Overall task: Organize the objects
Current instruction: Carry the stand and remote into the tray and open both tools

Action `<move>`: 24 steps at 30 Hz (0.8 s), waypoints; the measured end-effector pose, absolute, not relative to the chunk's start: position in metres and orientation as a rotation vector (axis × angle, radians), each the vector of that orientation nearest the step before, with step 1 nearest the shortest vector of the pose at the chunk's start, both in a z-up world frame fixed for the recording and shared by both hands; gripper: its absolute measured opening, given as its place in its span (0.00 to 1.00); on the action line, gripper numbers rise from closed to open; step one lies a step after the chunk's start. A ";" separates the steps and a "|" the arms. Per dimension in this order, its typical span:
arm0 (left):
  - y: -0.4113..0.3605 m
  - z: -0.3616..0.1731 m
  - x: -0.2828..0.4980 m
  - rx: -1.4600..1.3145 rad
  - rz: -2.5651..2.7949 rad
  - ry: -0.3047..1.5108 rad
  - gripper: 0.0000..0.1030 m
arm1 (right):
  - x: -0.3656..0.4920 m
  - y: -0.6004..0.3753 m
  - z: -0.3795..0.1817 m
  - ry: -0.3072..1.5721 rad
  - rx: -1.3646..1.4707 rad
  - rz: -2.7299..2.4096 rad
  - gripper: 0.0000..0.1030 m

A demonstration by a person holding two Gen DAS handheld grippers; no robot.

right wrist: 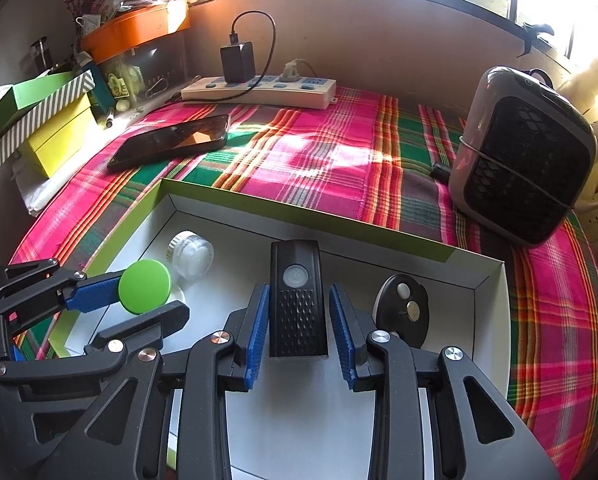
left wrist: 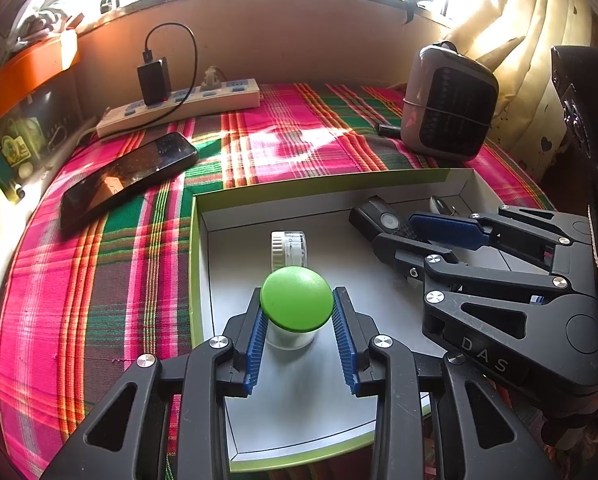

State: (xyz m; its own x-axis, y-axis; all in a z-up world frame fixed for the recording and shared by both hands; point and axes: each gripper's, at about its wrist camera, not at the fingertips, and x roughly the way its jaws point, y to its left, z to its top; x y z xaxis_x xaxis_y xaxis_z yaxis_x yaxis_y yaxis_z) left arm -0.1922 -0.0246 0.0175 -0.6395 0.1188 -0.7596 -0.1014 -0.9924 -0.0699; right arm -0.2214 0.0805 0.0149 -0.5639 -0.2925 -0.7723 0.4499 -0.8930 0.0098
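Observation:
A shallow white box with a green rim point(left wrist: 195, 264) point(right wrist: 479, 320) lies on the plaid cloth. My left gripper point(left wrist: 297, 312) point(right wrist: 139, 292) is inside it, its blue pads touching the green lid of a small white jar point(left wrist: 296, 299) point(right wrist: 145, 286). A clear round jar point(left wrist: 289, 247) point(right wrist: 191, 254) lies on its side just beyond. My right gripper point(right wrist: 297, 312) point(left wrist: 403, 232) straddles a black rectangular device with a power button point(right wrist: 297, 300) point(left wrist: 381, 220); gaps show between its pads and the device. A black oval key fob point(right wrist: 403, 308) lies to its right.
A black phone point(left wrist: 129, 176) point(right wrist: 171, 142) lies left of the box. A white power strip with a charger point(left wrist: 179, 106) point(right wrist: 259, 88) sits by the back wall. A grey speaker-like unit point(left wrist: 449, 102) point(right wrist: 523, 156) stands at the right. Stacked boxes point(right wrist: 39, 120) crowd the left.

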 end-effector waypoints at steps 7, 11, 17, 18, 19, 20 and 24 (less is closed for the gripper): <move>-0.024 0.018 -0.190 -1.275 2.744 -0.025 0.31 | -0.219 0.084 0.018 0.260 1.148 -2.459 0.37; -0.025 0.021 -0.186 -1.269 2.759 -0.025 0.35 | -0.216 0.086 0.021 0.246 1.138 -2.468 0.41; -0.028 0.026 -0.178 -1.260 2.768 -0.046 0.36 | -0.208 0.089 0.026 0.230 1.122 -2.476 0.45; -0.027 0.027 -0.176 -1.253 2.772 -0.043 0.36 | -0.206 0.089 0.027 0.230 1.119 -2.479 0.45; -0.027 0.028 -0.175 -1.246 2.774 -0.038 0.36 | -0.205 0.089 0.028 0.227 1.115 -2.481 0.45; -0.027 0.029 -0.173 -1.243 2.775 -0.039 0.36 | -0.203 0.090 0.029 0.222 1.111 -2.482 0.45; -0.028 0.034 -0.165 -1.220 2.780 -0.047 0.36 | -0.193 0.093 0.035 0.201 1.093 -2.489 0.46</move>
State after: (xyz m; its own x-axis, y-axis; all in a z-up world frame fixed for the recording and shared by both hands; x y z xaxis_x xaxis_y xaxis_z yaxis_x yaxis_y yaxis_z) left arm -0.1648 -0.0278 0.0343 -0.6724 0.1084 -0.7322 -0.0836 -0.9940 -0.0704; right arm -0.1929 0.0929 0.0348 -0.6070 -0.3117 -0.7311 0.4251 -0.9046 0.0327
